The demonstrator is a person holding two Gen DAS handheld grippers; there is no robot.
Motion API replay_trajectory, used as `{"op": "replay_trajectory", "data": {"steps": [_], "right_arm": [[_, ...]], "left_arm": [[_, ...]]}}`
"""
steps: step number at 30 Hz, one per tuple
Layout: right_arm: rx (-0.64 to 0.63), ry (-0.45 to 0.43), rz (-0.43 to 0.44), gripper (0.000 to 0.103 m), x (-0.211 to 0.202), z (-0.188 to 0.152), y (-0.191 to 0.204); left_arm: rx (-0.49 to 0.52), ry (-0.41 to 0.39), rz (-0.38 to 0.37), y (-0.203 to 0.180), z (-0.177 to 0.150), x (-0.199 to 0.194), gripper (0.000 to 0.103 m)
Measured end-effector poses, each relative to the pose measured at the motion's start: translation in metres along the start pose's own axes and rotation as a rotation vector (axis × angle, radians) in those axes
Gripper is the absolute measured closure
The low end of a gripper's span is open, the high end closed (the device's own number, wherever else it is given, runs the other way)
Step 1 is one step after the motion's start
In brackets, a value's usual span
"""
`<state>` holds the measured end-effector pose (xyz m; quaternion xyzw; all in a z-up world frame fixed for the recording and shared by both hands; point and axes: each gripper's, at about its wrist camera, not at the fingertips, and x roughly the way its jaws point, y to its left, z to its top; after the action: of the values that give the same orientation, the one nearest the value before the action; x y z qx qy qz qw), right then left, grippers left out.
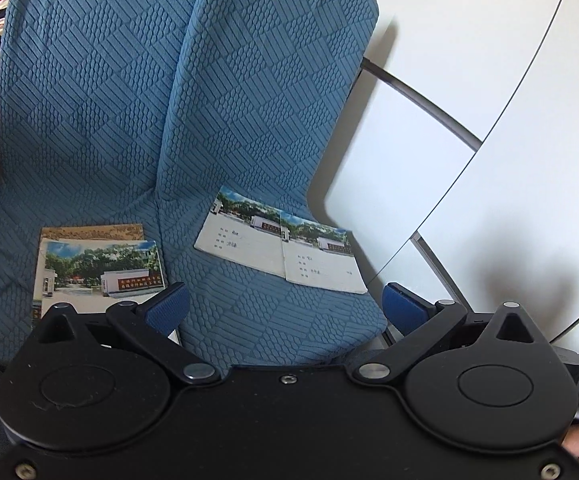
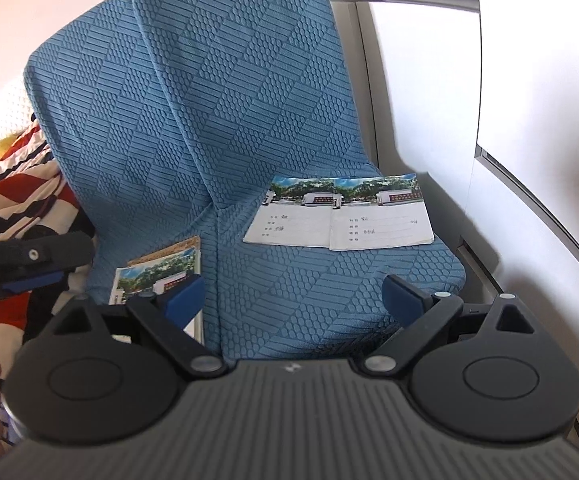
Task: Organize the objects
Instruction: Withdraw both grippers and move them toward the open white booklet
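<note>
Both grippers, left (image 1: 285, 308) and right (image 2: 293, 300), are held wide open and empty, two booklets (image 1: 281, 250) are seen side by side at 12 o'clock on the seat (image 1: 249, 320), a stack (image 1: 97, 268) at 10, so edges should be approached low, one booklet pinched.

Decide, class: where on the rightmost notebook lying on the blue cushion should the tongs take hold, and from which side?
Grip the rightmost notebook at its near right corner, coming from the cushion's right edge. It lies flat on the blue cushion, its left side against the neighbouring notebook, so only the right and near edges are free. That corner sits near the cushion's edge, probably leaving room for a finger underneath.
</note>
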<state>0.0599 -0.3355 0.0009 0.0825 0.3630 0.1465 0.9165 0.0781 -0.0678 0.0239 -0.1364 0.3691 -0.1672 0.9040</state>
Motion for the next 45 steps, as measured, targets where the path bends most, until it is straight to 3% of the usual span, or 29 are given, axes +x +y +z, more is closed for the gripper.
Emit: {"op": "replay_trajectory", "data": {"steps": [18, 28, 36, 45], "right_arm": [[0.116, 0.023, -0.048, 0.007, 0.031, -0.003, -0.063], [0.199, 0.013, -0.064, 0.007, 0.048, 0.001, -0.106], [0.228, 0.041, -0.051, 0.007, 0.083, 0.006, -0.129], [0.267, 0.081, -0.049, 0.007, 0.125, 0.018, -0.162]], "left_arm": [[-0.065, 0.121, -0.029, -0.009, -0.011, 0.097, 0.001], [-0.043, 0.184, -0.012, -0.023, -0.008, 0.142, 0.001], [0.008, 0.229, 0.021, -0.041, -0.007, 0.186, 0.001], [-0.026, 0.272, 0.017, -0.042, -0.008, 0.249, 0.001]]}}
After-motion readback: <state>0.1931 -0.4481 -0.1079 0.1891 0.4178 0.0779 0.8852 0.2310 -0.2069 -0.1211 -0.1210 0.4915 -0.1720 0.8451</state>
